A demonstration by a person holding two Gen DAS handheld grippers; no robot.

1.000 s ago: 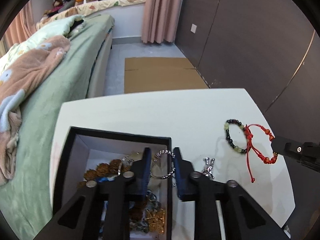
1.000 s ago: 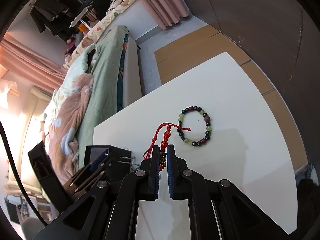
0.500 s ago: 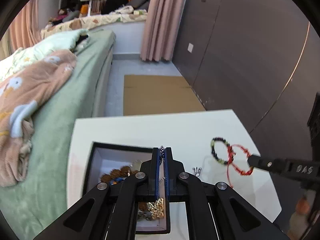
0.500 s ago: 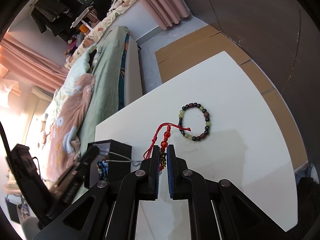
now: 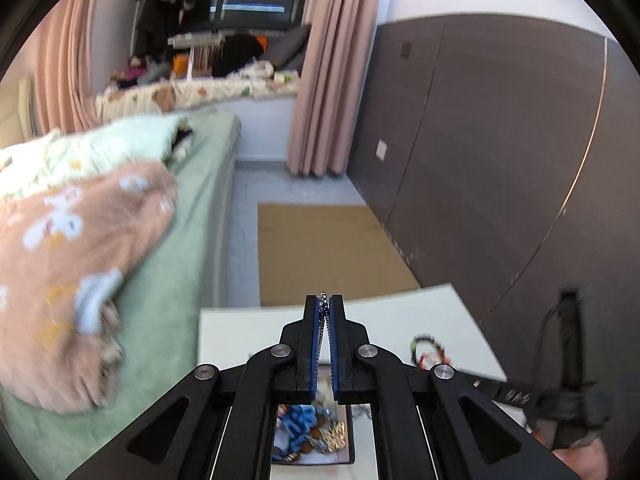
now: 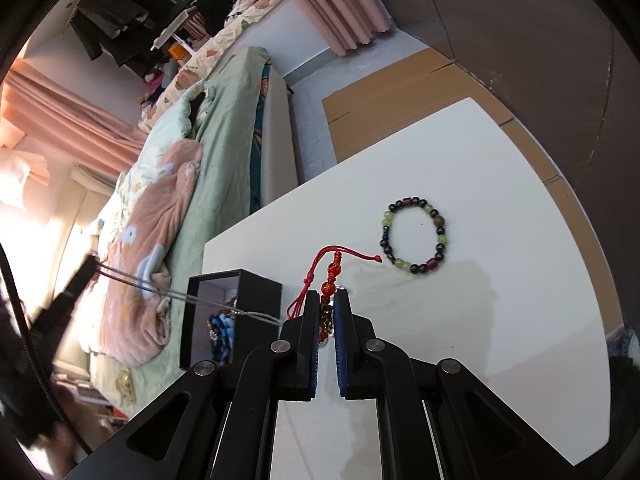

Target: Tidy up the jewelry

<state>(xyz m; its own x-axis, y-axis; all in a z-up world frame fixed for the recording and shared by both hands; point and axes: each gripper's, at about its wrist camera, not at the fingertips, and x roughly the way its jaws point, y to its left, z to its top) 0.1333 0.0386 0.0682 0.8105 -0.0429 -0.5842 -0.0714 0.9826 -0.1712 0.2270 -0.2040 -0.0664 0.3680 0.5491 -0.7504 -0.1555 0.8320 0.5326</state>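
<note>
My left gripper is shut on a silver chain and holds it high above the black jewelry box. In the right wrist view the chain stretches taut from the left gripper down into the box, which holds blue and gold pieces. My right gripper is shut on a red cord bracelet with red beads, just above the white table. A bead bracelet of black and green beads lies flat on the table beyond it.
A bed with a green cover and a pink blanket stands left of the table. A cardboard sheet lies on the floor beyond the table's far edge. A dark wall panel runs along the right.
My left gripper closed on the silver chain in the box and rose, pulling the chain up and taut. My right gripper stayed in place, shut on the red cord bracelet.
</note>
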